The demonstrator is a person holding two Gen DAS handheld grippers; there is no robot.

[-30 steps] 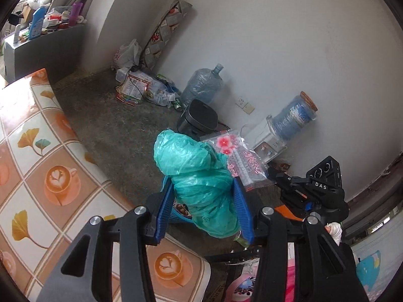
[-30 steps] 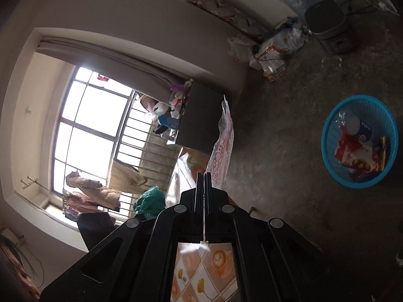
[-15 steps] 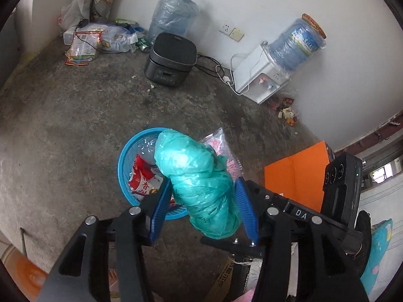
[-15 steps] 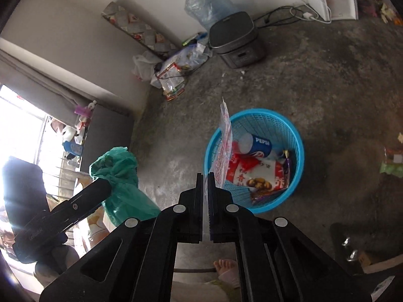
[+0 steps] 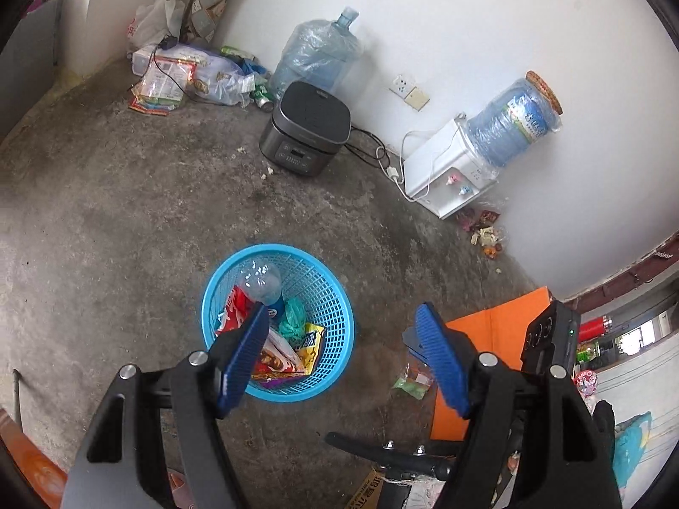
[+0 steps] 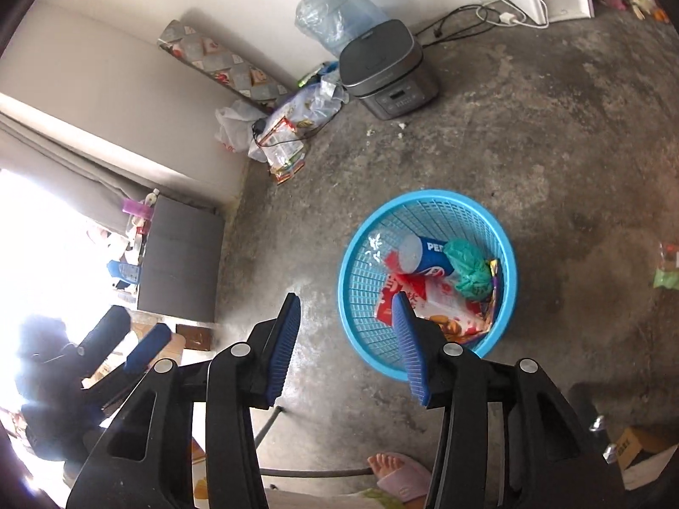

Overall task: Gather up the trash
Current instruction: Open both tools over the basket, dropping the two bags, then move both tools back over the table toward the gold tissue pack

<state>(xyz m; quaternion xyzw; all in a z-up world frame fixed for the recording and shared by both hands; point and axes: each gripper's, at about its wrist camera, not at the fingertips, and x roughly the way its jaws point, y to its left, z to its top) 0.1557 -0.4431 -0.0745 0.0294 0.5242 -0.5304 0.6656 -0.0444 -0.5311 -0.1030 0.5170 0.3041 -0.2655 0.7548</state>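
Observation:
A blue plastic basket [image 5: 335,297] [image 6: 365,229] stands on the concrete floor, holding a Pepsi bottle [image 6: 424,254], snack wrappers [image 5: 276,356] and a crumpled green bag [image 5: 293,318] [image 6: 469,269]. My left gripper [image 5: 343,318] is open and empty above the floor, its left finger over the basket. My right gripper [image 6: 346,303] is open and empty, its right finger over the basket's near rim. A small green wrapper [image 5: 409,384] [image 6: 666,275] lies on the floor right of the basket.
A grey rice cooker [image 5: 305,129], a water bottle [image 5: 316,53] and a white water dispenser [image 5: 445,174] stand along the wall. Bags and packets [image 5: 178,78] lie in the far corner. An orange board [image 5: 500,322] lies at the right. A person's foot [image 6: 394,471] shows below.
Both grippers have opened. The green bag left my left gripper and the clear printed packet left my right gripper; the green bag now lies in the basket.

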